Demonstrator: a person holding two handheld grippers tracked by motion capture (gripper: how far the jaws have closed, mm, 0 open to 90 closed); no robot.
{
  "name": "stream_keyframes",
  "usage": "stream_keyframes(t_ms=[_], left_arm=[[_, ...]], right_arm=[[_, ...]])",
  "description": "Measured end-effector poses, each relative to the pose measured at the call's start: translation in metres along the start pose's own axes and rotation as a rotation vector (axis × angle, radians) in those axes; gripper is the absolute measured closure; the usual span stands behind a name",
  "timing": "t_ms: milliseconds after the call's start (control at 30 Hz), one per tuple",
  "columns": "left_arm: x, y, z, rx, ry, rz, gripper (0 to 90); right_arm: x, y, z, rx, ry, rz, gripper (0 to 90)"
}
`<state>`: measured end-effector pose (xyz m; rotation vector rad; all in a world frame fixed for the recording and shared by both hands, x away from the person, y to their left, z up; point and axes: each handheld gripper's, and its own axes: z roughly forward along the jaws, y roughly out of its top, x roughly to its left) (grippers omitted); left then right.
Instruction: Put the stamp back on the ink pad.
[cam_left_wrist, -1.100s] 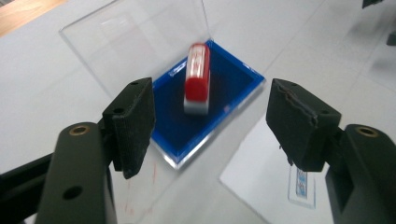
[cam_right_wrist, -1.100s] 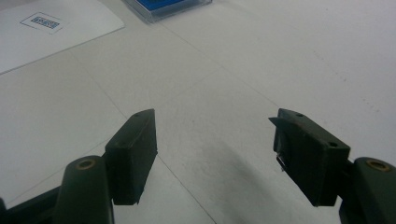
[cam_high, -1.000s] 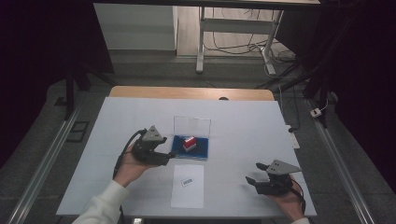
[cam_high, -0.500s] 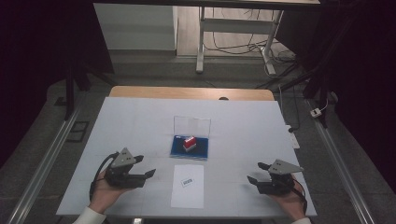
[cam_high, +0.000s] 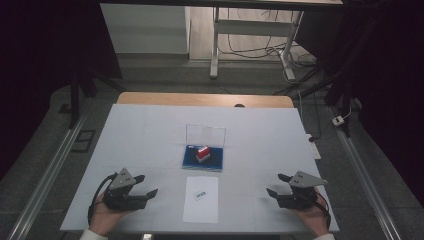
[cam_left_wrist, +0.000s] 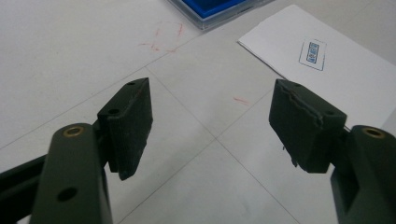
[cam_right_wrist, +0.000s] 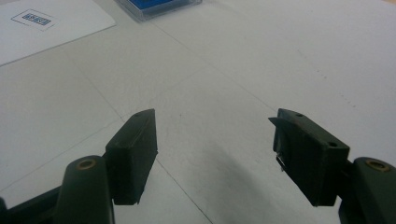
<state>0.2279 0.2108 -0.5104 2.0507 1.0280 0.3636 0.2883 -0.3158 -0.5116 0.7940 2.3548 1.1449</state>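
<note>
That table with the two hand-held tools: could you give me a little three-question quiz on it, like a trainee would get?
1. True or false: the left tool is shut on the red and white block.
2. Where does the red and white block sit? A) on the sheet of paper; B) in the blue tray of the clear box; C) in the right tool.
3. Fill in: the sheet of paper lies between the two tools and on the ____ side of the box.

Key: 1 false, both tools are open and hold nothing. 2 B. 3 near (the person's) side.
</note>
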Motion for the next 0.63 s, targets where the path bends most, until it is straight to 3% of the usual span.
stream_keyframes(t_ms=[633], left_arm=[[0.0015, -0.0018, 0.0008, 0.009, 0.004, -0.004, 29.8]], right_arm=[[0.0008, 0.0005, -0.0002, -0.006, 0.006, -0.003, 30.4]])
